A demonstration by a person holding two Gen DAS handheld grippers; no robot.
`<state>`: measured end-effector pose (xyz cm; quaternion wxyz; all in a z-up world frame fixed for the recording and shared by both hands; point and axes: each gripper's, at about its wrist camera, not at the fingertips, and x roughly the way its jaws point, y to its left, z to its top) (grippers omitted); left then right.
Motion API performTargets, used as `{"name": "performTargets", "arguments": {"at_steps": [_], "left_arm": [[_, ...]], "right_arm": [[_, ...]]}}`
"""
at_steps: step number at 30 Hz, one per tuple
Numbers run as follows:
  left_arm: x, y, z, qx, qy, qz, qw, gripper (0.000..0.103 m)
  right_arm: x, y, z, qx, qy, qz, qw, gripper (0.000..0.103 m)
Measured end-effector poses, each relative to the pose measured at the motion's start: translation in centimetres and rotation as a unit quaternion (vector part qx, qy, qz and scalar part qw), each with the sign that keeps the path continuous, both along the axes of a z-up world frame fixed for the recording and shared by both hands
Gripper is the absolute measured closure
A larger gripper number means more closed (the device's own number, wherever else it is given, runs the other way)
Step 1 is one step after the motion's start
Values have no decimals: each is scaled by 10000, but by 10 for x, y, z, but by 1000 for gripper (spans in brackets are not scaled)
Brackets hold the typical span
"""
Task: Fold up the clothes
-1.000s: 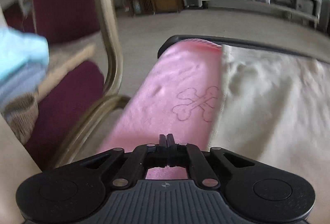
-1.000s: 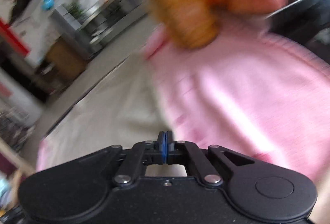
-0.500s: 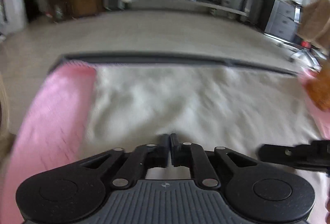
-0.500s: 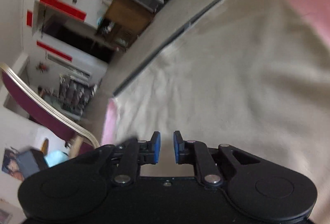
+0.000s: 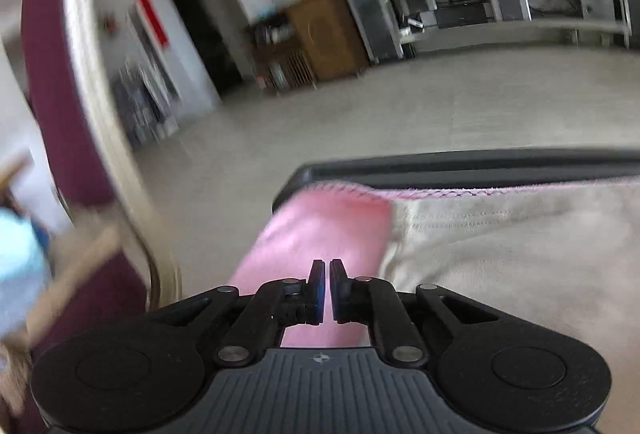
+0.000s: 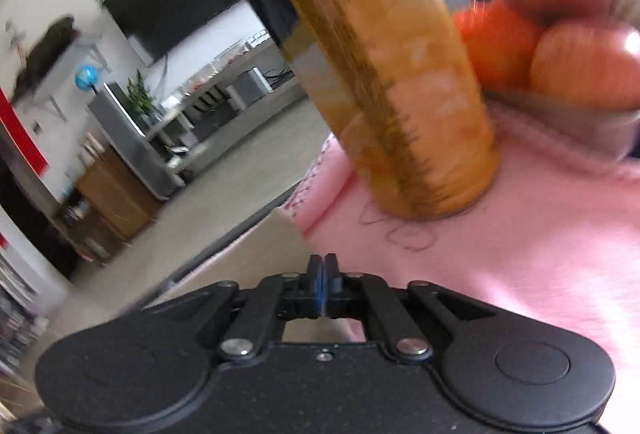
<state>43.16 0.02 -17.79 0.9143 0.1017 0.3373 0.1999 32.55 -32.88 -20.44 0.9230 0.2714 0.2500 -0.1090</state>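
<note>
A cream cloth [image 5: 520, 254] lies spread on a pink towel [image 5: 320, 230] that covers a dark-edged table [image 5: 460, 164]. My left gripper [image 5: 325, 270] hovers over the towel's left far corner, beside the cloth's left edge. Its fingers stand a narrow gap apart with nothing between them. In the right wrist view, the pink towel [image 6: 500, 266] fills the right side and a strip of the cream cloth [image 6: 256, 246] shows to the left. My right gripper [image 6: 322, 266] is low over that boundary, with its blue pads pressed together and no fabric visible between them.
A tall orange jar [image 6: 400, 94] stands on the towel just ahead of the right gripper. Behind it is a bowl of apples [image 6: 584, 62] and an orange. A maroon chair with a gold frame [image 5: 96, 106] stands left of the table, holding a light blue cloth [image 5: 16, 266].
The left view swung back left to the towel's corner and its fingers parted slightly. The right view swung right toward the jar, and the right fingers, apart half a second ago, are now together.
</note>
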Motion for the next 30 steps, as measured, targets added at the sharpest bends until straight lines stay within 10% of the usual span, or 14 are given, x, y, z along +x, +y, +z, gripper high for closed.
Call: {"name": "performTargets", "arguments": {"at_steps": [11, 16, 25, 30], "left_arm": [[-196, 56, 118, -516, 263, -963, 9937, 80], [-276, 59, 103, -999, 732, -1373, 9828, 77], [-368, 15, 32, -1365, 1282, -2036, 9610, 77], [-375, 4, 16, -1377, 1225, -2112, 9599, 76]], "right_arm": [[-112, -5, 133, 215, 420, 991, 9940, 77], [-190, 3, 151, 445, 534, 1351, 9884, 69], [-299, 52, 58, 737, 1207, 1984, 9699, 73], [-294, 76, 54, 40, 1204, 2506, 9606, 82]]}}
